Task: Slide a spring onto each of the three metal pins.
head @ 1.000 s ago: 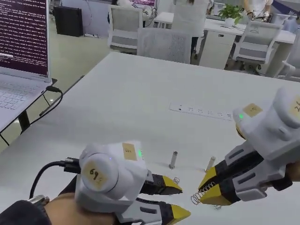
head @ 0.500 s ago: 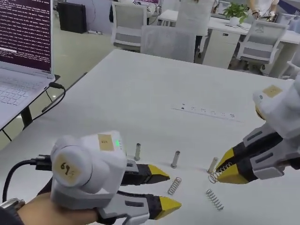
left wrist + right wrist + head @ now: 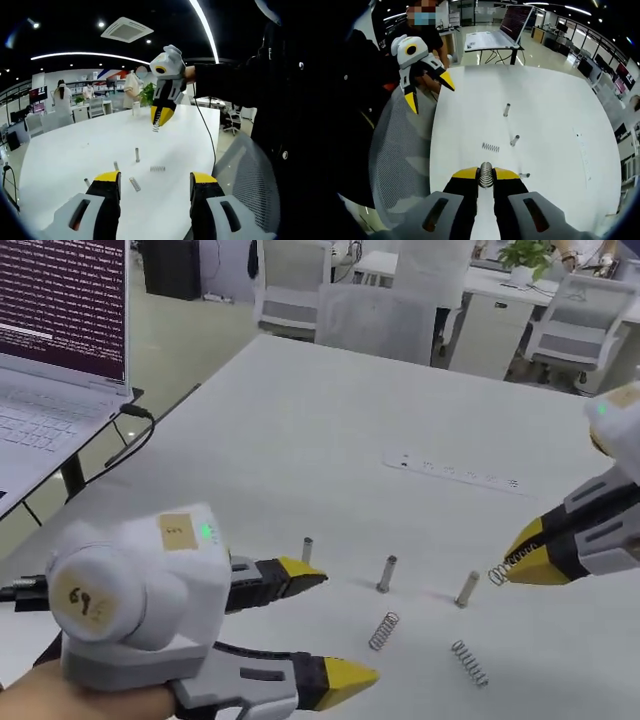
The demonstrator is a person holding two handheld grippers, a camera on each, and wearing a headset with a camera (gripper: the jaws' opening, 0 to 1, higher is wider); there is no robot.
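One spring [image 3: 502,571] is pinched between the closed jaws of the right gripper [image 3: 522,558], with its free coils sticking out past the yellow tips. In the right gripper view the same spring [image 3: 486,175] sits end-on between those tips. It hangs in the air over the white table [image 3: 300,430], near the top of the right pin [image 3: 467,588] but apart from it. That pin stands upright in a row with the middle pin [image 3: 387,573] and the left pin [image 3: 307,549], and all three are bare. A second spring [image 3: 383,630] lies flat on the table on the near side of the middle pin. A third spring [image 3: 469,662] lies flat on the near side of the right pin. The left gripper [image 3: 335,628] is held at the left of the row, its jaws spread wide with nothing between them. Farther back on the table lies a white power strip [image 3: 455,473]. At the left edge an open laptop [image 3: 60,340] shows lines of text, and a black cable [image 3: 140,435] trails from it.
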